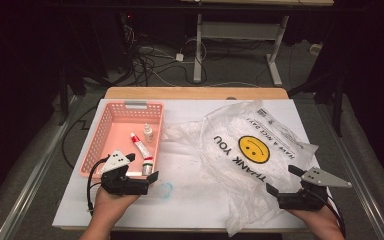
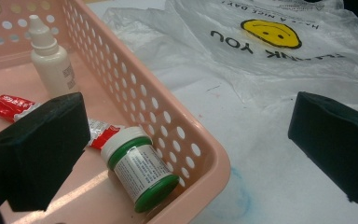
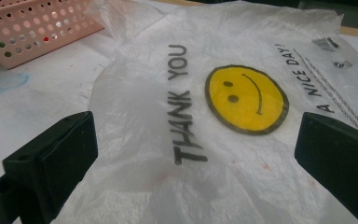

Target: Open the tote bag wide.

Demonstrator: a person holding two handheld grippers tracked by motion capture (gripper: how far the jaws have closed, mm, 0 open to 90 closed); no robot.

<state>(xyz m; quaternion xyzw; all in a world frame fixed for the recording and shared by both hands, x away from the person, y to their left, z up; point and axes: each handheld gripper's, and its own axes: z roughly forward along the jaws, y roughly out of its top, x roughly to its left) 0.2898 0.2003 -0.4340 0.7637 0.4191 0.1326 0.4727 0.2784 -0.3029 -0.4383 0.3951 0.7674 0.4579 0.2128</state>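
Bag (image 1: 250, 155) at lower right lies loose under the wide, empty right gripper (image 1: 285, 181); it could slide or bunch. Left gripper (image 1: 142, 167), also wide and empty at lower left, might nudge the basket (image 1: 96, 142)

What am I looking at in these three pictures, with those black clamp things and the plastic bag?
A person sits at a white table and holds a hand-held black left gripper and a right gripper. One camera looks down from above; the other two ride on the grippers, looking along their jaws. On the table lie a pink perforated plastic basket holding a white dropper bottle, a red-and-white tube and a green-capped white bottle, and a crumpled clear plastic bag with a yellow smiley. Both grippers are open, holding nothing.
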